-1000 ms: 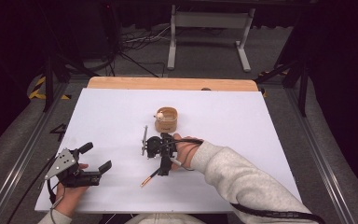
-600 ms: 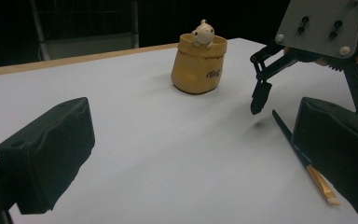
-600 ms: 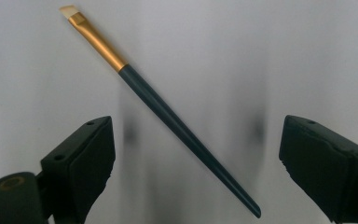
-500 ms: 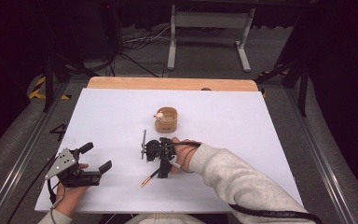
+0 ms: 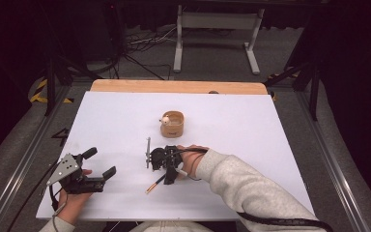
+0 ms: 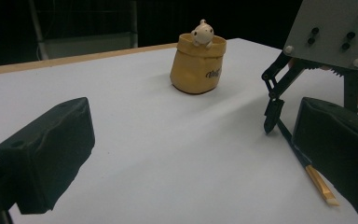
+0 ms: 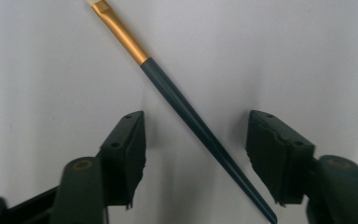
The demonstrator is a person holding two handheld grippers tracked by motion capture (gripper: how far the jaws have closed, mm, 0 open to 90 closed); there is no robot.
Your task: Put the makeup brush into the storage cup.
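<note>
The right gripper stands released, its jaws spread wide to either side of the dark handle of a paintbrush and touching it on neither side. Compared with a second ago, in the high view this gripper has eased slightly toward the person, to 6 o'clock, and now sits over the brush, while the brush itself lies where it lay, its gold ferrule and pale tip pointing to about 7 o'clock on the white table. That suggests a grasp being lined up but not yet closed; the handle runs slantwise between the jaws, so it may roll or swing as they meet.

At 12 o'clock from the right gripper, near but apart, stands a yellow sack-shaped holder with a small animal figure peering over its rim; it has not shifted. At about 8 o'clock, well apart, the left gripper rests unmoved, jaws open on nothing.

Counted: two grippers, one paintbrush, one holder, one figure.
</note>
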